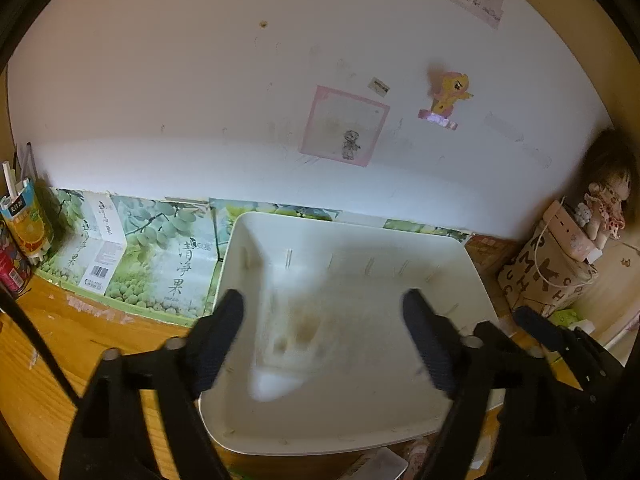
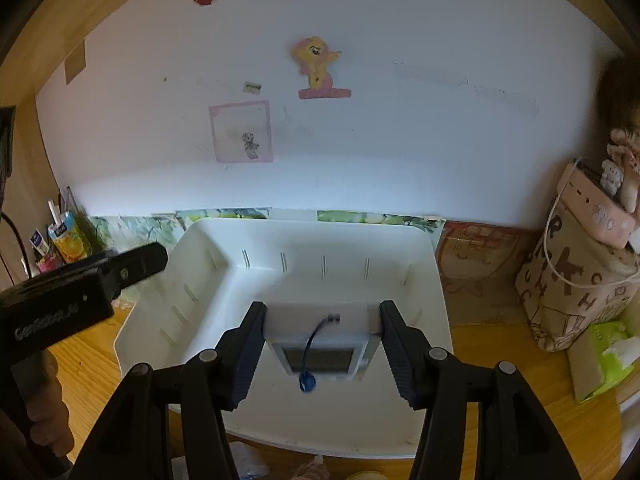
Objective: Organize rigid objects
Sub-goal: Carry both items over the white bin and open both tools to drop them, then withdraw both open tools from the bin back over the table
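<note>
A white plastic bin (image 1: 460, 264) (image 2: 432, 280) stands on the wooden desk against the wall. My right gripper (image 2: 322, 312) is shut on a white box-shaped device with a grey screen and a blue cord (image 2: 320, 344) and holds it over the inside of the bin. My left gripper (image 1: 322, 316) is open and empty above the bin, with blurred bin floor between its fingers. The left gripper's body (image 2: 80, 284) shows at the left in the right wrist view. The right gripper's finger (image 1: 536, 328) shows at the right edge of the left wrist view.
Green fruit cartons (image 1: 132, 256) line the wall behind the bin. A juice carton and pens (image 1: 24, 224) stand at far left. A patterned bag (image 2: 576, 280) with a pink power bank (image 2: 600, 208) and a doll stands at right, with a green tissue pack (image 2: 604, 356) beside it.
</note>
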`<state>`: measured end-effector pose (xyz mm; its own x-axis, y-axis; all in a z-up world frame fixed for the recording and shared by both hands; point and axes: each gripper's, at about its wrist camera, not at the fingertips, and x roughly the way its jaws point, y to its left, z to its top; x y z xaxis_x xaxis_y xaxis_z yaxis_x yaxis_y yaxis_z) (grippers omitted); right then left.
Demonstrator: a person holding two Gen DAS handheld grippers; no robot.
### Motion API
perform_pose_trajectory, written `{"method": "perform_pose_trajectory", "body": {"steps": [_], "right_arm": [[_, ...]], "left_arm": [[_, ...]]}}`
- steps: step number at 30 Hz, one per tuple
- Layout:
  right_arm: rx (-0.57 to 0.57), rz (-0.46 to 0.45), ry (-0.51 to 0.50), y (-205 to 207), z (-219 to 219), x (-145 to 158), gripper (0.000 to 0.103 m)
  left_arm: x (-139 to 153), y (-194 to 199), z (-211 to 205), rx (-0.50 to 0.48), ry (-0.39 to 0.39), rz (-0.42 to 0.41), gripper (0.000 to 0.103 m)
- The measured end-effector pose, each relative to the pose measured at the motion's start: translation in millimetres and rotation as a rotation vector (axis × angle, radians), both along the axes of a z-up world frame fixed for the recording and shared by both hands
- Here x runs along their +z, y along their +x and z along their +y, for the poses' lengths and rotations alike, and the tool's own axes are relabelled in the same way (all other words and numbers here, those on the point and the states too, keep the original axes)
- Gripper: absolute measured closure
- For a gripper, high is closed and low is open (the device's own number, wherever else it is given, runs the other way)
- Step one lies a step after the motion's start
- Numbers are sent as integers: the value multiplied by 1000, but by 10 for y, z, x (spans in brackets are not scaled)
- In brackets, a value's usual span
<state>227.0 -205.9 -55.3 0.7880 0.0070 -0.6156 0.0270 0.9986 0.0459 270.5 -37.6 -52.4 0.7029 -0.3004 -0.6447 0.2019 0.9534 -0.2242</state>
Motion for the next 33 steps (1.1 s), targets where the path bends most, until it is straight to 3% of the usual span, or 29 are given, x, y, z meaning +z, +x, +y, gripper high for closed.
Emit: {"method": "perform_pose_trajectory", "body": {"steps": [2, 18, 23, 33], "right_arm": [[-5, -24, -8, -49, 7, 44, 20], [-42, -152, -21, -560, 49, 509, 20], [-62, -210, -16, -836, 112, 662, 14], [-117, -220, -7, -1324, 306, 723, 14]], "left_arm": [[29, -12, 29, 7, 0, -10, 16], [451, -463, 265, 59, 8, -128, 14], [584, -713, 377, 71, -1, -171, 14], [714, -1220, 602, 53, -12, -199, 7]]}}
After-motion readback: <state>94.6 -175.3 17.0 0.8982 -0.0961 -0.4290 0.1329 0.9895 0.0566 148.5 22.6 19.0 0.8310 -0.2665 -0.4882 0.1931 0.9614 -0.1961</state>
